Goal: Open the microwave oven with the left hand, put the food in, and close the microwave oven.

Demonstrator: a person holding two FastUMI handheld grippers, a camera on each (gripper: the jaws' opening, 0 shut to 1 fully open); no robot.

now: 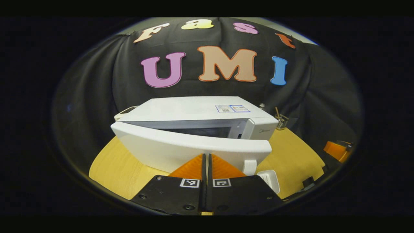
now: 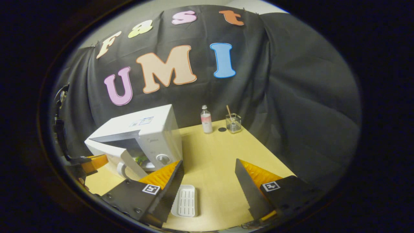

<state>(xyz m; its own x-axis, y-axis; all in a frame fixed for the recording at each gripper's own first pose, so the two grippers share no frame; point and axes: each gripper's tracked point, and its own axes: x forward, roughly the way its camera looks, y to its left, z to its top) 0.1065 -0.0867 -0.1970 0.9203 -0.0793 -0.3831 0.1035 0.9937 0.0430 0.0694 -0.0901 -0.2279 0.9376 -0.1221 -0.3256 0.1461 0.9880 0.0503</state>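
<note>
The left gripper [image 1: 207,158], fingers together, is against the half-open door [image 1: 194,145] of the white box-shaped microwave oven [image 1: 194,111]; the right gripper [image 2: 208,174], fingers apart, hovers beside it.

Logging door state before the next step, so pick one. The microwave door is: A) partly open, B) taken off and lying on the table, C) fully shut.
A: the microwave door stands swung out at an angle from the body, with the dark cavity showing behind it, and the shut left tool sits at its front edge.
</note>
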